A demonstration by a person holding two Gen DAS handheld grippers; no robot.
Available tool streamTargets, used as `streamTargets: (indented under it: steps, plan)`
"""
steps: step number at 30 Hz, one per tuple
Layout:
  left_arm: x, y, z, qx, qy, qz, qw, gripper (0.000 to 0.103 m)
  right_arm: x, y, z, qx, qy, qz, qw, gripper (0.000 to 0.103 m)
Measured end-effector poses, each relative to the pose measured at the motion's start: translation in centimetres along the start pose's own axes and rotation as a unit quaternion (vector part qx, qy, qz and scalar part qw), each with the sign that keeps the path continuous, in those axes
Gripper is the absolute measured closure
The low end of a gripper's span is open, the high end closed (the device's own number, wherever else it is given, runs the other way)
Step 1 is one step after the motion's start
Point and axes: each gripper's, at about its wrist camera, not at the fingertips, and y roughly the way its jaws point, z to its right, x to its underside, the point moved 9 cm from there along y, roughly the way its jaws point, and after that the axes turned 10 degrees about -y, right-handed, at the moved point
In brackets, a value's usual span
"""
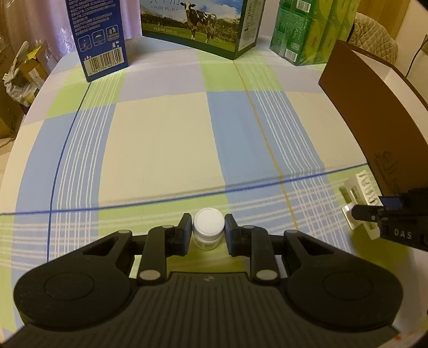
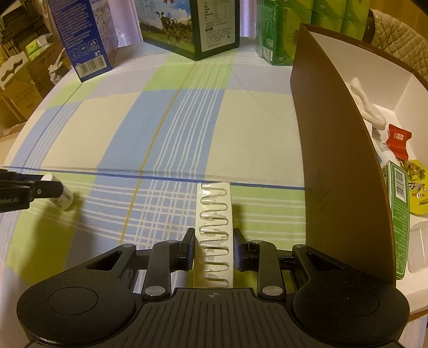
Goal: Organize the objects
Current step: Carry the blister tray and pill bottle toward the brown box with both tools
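Note:
A small white jar (image 1: pixel 208 224) with a white lid stands on the checked tablecloth between the fingers of my left gripper (image 1: pixel 208 217); both pads press its sides, so the gripper is shut on it. The right wrist view shows the same jar (image 2: pixel 64 199) at far left, half hidden by a left finger. My right gripper (image 2: pixel 213 230) is shut on a long white blister pack (image 2: pixel 214 203) that points forward along the cloth. That pack (image 1: pixel 359 195) and the right gripper (image 1: pixel 371 207) also show at the right edge of the left wrist view.
An open brown box (image 2: pixel 334 160) with a white inside stands just right of the right gripper, holding a red packet (image 2: pixel 398 142), a green carton (image 2: pixel 400 214) and other items. A blue carton (image 1: pixel 99 40), a milk case (image 1: pixel 198 24) and green packs (image 1: pixel 307 32) line the far edge.

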Motion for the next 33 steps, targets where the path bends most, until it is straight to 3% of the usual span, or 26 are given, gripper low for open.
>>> streamTargets:
  steps: [12, 33]
  plan:
    - [2.4, -2.4, 1.2, 0.01, 0.004, -0.005, 0.9999, 0.081, 0.4, -2.4, -2.0, -0.026, -0.015, 0.016, 0.999, 0.078]
    - [3.2, -9.6, 7.4, 0.058, 0.034, 0.052, 0.9964, 0.081, 2.1, -10.3, -2.3, -0.055, -0.011, 0.077, 0.995, 0.078]
